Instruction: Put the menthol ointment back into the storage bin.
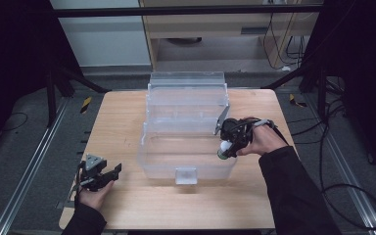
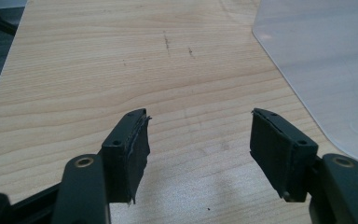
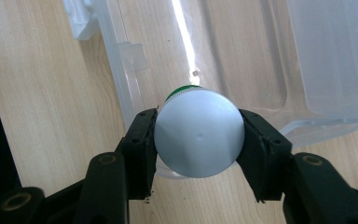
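Note:
A clear plastic box (image 1: pixel 186 128) with its lid swung open stands in the middle of the wooden table. My right gripper (image 1: pixel 223 149) hangs over the box's right front corner, shut on a small white bottle (image 3: pixel 198 133) with a green band; in the right gripper view the bottle's round end faces the camera between both jaws, above the box's rim (image 3: pixel 121 88). My left gripper (image 1: pixel 108 172) rests low near the table's front left, open, with bare wood between its jaws (image 2: pixel 199 140). The box's corner (image 2: pixel 326 70) lies to its right.
The table (image 1: pixel 122 122) has free wood left of the box and along the front edge. A small clear latch (image 1: pixel 186 175) sticks out at the box's front. Black frame legs and cables stand on the floor around the table.

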`<control>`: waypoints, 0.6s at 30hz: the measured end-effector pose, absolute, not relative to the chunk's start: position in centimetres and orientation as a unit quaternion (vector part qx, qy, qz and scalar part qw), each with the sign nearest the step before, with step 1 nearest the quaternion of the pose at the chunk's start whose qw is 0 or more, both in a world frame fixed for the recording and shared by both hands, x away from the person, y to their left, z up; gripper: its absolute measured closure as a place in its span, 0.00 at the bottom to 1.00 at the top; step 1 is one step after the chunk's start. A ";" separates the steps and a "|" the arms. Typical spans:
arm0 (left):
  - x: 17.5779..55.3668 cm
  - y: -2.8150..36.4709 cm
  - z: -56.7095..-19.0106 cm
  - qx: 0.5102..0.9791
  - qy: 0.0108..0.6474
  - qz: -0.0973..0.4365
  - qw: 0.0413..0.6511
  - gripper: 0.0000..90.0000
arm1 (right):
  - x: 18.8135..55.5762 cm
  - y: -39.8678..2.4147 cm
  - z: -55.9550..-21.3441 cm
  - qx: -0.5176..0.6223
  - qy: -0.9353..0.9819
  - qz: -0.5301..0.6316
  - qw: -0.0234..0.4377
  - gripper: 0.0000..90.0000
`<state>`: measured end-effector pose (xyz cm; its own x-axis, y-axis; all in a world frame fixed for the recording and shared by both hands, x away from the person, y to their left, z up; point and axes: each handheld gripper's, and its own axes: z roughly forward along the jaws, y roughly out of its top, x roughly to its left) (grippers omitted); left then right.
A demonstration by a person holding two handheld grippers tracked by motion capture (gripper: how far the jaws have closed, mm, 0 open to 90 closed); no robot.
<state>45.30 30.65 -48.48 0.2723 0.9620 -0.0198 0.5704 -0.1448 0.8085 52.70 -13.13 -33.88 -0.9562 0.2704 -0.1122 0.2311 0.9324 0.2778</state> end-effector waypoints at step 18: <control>45.3 30.7 -48.5 0.709 0.541 0.267 0.366 0.41 | 53.2 -13.2 -35.9 0.137 0.982 0.115 0.063 0.56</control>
